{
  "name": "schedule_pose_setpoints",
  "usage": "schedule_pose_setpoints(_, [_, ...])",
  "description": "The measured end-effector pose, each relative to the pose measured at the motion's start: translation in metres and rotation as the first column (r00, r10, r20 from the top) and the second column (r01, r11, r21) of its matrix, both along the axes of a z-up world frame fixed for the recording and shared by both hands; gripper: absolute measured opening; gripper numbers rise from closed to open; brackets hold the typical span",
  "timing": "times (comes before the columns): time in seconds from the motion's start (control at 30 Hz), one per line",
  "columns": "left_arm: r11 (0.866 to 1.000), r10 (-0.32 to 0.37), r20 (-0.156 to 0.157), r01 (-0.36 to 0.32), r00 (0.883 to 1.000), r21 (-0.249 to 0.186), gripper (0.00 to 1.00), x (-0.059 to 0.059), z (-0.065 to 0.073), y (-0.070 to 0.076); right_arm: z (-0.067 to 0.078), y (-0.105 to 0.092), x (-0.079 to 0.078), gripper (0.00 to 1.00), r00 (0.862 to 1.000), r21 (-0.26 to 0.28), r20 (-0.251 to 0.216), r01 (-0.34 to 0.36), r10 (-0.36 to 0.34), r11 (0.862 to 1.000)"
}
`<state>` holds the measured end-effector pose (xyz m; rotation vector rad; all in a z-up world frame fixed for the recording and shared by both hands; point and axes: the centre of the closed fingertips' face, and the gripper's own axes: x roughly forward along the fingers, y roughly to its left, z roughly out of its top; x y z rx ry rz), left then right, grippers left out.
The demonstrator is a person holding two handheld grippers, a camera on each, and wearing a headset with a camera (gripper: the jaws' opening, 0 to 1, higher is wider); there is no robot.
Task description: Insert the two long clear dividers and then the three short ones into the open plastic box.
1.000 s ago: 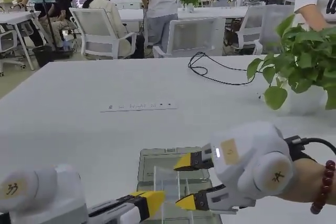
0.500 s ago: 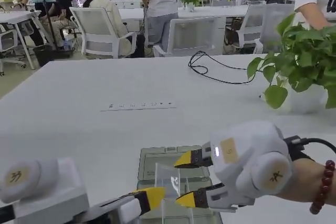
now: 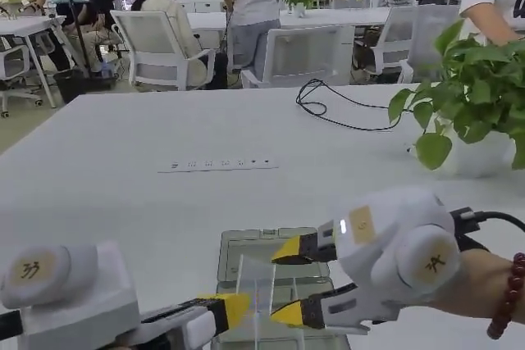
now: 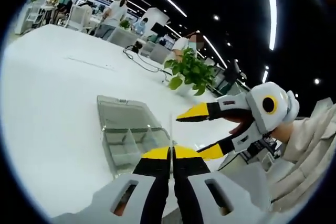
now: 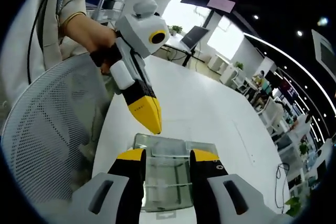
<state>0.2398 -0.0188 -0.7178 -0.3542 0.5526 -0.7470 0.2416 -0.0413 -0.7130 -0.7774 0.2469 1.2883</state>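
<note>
Bottom centre of the head view, left gripper [image 3: 228, 307] pinches a clear divider [image 3: 256, 288] upright above the open plastic box [image 3: 246, 245]; right gripper [image 3: 287, 282] gapes empty. Left gripper view: divider edge-on, centre frame. Right gripper view: box at lower centre. Any tilt would likely jam the divider against the walls

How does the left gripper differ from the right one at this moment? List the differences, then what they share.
The left gripper is shut on a clear divider; the right gripper is open and holds nothing. In the head view the left gripper sits low at the left, the right gripper at the right, one jaw above the other. Both have yellow-tipped jaws and white bodies, and both point at the open plastic box.
</note>
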Motion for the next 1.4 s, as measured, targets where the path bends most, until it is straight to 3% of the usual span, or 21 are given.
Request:
schedule_pose_setpoints(0.1, [0.997, -0.029, 0.055, 0.025, 0.998, 0.068, 0.00, 0.000, 0.000, 0.004, 0.002, -0.001, 0.000, 0.34, 0.999, 0.021, -0.034, 0.010, -0.009, 1.000])
schedule_pose_setpoints(0.17, [0.993, -0.051, 0.069, 0.043, 0.996, 0.105, 0.00, -0.001, -0.002, 0.006, 0.004, 0.000, -0.001, 0.33, 0.998, 0.045, -0.068, 0.021, -0.018, 0.999])
schedule_pose_setpoints(0.23, [0.988, -0.081, 0.105, 0.066, 0.991, 0.140, 0.00, -0.002, -0.002, 0.006, 0.006, -0.001, -0.001, 0.33, 0.995, 0.061, -0.094, 0.027, -0.021, 0.998])
schedule_pose_setpoints(0.37, [0.968, -0.151, 0.135, 0.119, 0.979, 0.222, 0.00, -0.007, -0.008, 0.005, 0.010, -0.001, -0.001, 0.32, 0.990, 0.092, -0.138, 0.030, -0.018, 0.995])
schedule_pose_setpoints(0.53, [0.955, -0.207, 0.160, 0.164, 0.965, 0.248, 0.00, -0.011, -0.009, 0.002, 0.013, -0.002, -0.004, 0.30, 0.983, 0.119, -0.181, 0.021, 0.000, 0.993])
schedule_pose_setpoints(0.67, [0.931, -0.264, 0.174, 0.203, 0.949, 0.304, 0.00, -0.013, -0.013, 0.000, 0.011, -0.002, -0.008, 0.29, 0.979, 0.112, -0.204, -0.003, 0.026, 0.994])
schedule_pose_setpoints(0.8, [0.901, -0.330, 0.189, 0.249, 0.925, 0.355, 0.00, -0.015, -0.014, -0.001, 0.007, -0.003, -0.011, 0.28, 0.973, 0.099, -0.227, -0.027, 0.049, 0.995])
schedule_pose_setpoints(0.9, [0.888, -0.357, 0.197, 0.266, 0.913, 0.376, 0.00, -0.016, -0.013, -0.003, 0.005, -0.004, -0.015, 0.27, 0.964, 0.093, -0.255, -0.047, 0.069, 0.995])
schedule_pose_setpoints(1.1, [0.867, -0.411, 0.216, 0.307, 0.886, 0.392, 0.00, -0.020, -0.011, -0.006, 0.002, -0.004, -0.016, 0.26, 0.963, 0.081, -0.256, -0.072, 0.091, 0.994])
schedule_pose_setpoints(1.17, [0.858, -0.435, 0.222, 0.327, 0.873, 0.395, 0.00, -0.023, -0.010, -0.007, 0.002, -0.004, -0.018, 0.26, 0.959, 0.081, -0.262, -0.086, 0.105, 0.993])
schedule_pose_setpoints(1.23, [0.843, -0.468, 0.238, 0.349, 0.851, 0.409, 0.00, -0.027, -0.008, -0.009, 0.003, -0.004, -0.020, 0.26, 0.956, 0.087, -0.268, -0.100, 0.119, 0.991])
schedule_pose_setpoints(1.4, [0.825, -0.513, 0.255, 0.391, 0.819, 0.407, 0.00, -0.032, -0.004, -0.014, 0.004, -0.003, -0.029, 0.23, 0.941, 0.100, -0.295, -0.144, 0.167, 0.985])
